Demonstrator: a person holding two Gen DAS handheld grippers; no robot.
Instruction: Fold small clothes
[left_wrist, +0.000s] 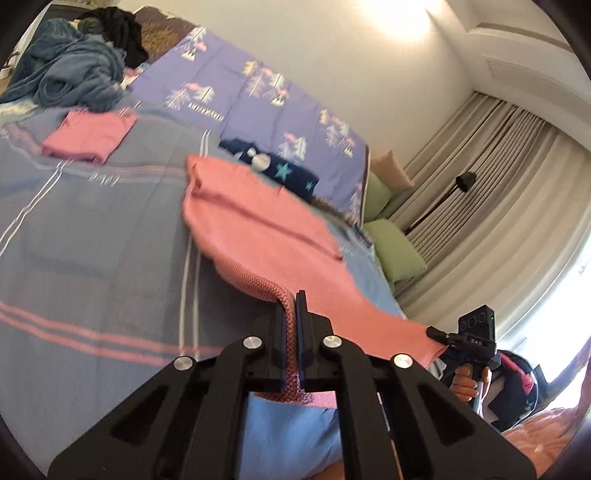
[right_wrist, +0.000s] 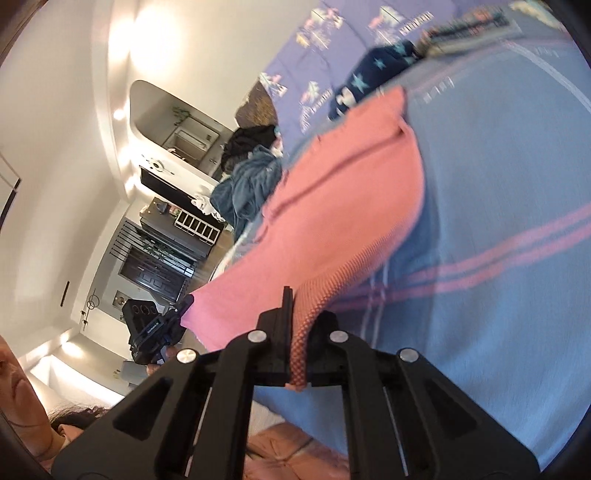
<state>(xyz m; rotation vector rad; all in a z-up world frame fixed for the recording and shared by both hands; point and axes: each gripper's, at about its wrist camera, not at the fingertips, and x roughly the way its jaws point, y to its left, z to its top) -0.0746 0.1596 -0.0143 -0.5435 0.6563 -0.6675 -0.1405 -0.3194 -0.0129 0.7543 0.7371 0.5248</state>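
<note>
1. The salmon-pink knitted cotton garment is held up off the striped blue-grey bed cover; its far end droops down to the cover near the middle of the bed, and the near hem is stretched between the two tools.
2. The left tool is clenched on one corner of the hem, with the knit bunched into a thick roll between its jaws.
3. The right tool is likewise clamped on the other corner, mesh weave showing in the pinch.
4. The cloth looks light, soft and limp: it sags between the grips and will likely fold wherever it is let down.
5. Corners of the hem seem the best hold, since a mid-edge grip would probably let the sides flop.
6. A folded pink cloth lies toward the far left corner of the bed; a navy star-print garment lies just beyond the held one.
</note>
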